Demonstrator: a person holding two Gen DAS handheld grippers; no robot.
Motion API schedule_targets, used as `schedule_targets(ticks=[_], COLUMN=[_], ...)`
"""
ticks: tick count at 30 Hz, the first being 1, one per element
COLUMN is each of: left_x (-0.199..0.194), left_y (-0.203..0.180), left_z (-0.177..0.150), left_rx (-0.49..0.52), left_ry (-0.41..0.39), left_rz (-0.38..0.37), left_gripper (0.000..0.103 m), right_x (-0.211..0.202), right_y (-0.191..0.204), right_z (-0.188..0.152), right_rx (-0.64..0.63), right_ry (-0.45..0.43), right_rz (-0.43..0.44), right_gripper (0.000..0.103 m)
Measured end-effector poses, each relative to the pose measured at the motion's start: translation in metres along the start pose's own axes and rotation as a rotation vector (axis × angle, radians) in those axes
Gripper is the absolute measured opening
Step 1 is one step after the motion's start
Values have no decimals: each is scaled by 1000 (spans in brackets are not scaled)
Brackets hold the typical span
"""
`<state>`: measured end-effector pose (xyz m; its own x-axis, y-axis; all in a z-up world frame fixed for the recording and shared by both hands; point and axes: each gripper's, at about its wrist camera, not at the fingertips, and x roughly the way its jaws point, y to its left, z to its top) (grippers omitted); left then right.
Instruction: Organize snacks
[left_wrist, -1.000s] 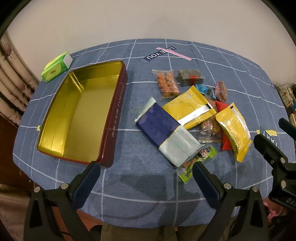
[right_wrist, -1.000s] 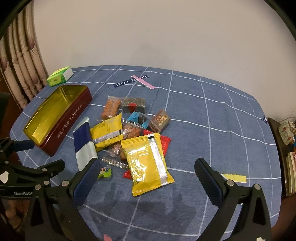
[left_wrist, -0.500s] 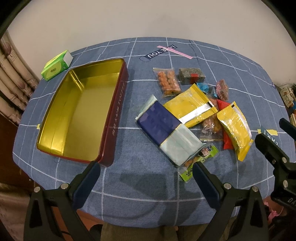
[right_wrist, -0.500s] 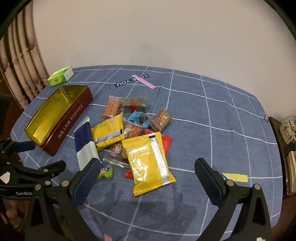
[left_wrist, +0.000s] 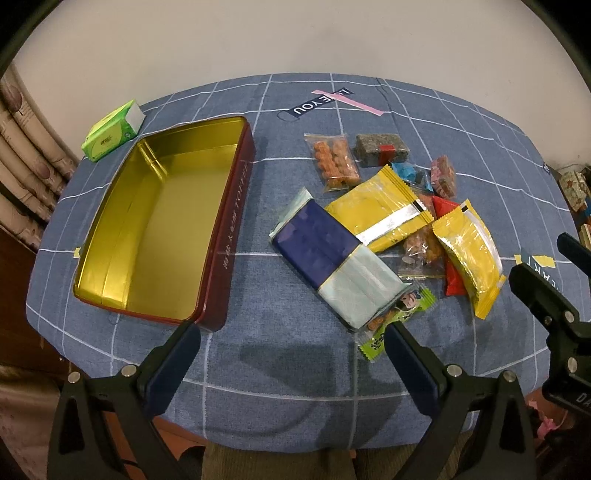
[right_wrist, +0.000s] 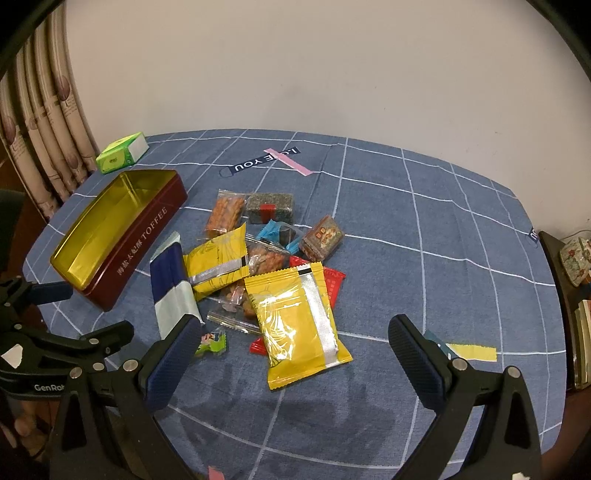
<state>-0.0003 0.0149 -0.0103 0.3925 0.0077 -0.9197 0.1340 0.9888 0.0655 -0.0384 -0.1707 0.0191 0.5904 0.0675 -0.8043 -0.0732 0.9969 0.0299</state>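
1. I see the snack pile (right_wrist: 273, 266) lying loose on the blue checked tablecloth (right_wrist: 424, 236), right of the open toffee tin (left_wrist: 162, 236) and apart from it.
2. The navy-and-pale-blue packet (left_wrist: 334, 258) is the pile's nearest piece to the tin; its long axis runs diagonally, navy end toward the far left, pale end toward me.
3. A yellow pouch (right_wrist: 295, 321) lies on top at the pile's near right, long axis running roughly near to far, over a red packet (right_wrist: 332, 284).
4. A second yellow pouch (left_wrist: 380, 210) overlaps the navy packet's right edge, angled across it.
5. A small green sweet wrapper (left_wrist: 391, 325) pokes out at the near edge (partly under the pale end).
6. The tin is empty, gold inside, long axis running near to far; a bare strip of cloth separates it from the pile.
7. My left gripper (left_wrist: 291, 356) hovers over bare cloth near the table's front edge, jaws spread wide, holding nothing.
8. My right gripper (right_wrist: 293, 349) is likewise spread and empty, its gap framing the near yellow pouch.
9. Open cloth stretches right of the pile; a green tissue pack (left_wrist: 112, 131) sits beyond the tin.
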Motion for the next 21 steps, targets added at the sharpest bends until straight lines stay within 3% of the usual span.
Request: schedule_targets(ticks=[21], left_x=[3], left_y=[-3], left_z=[2], left_rx=[-3], left_ry=[10], left_rz=[-6], left_gripper=[101], right_x=[3], right_y=[-3], right_z=[-1], right_rx=[10], right_ry=[17], right_rz=[15], right_gripper=[101])
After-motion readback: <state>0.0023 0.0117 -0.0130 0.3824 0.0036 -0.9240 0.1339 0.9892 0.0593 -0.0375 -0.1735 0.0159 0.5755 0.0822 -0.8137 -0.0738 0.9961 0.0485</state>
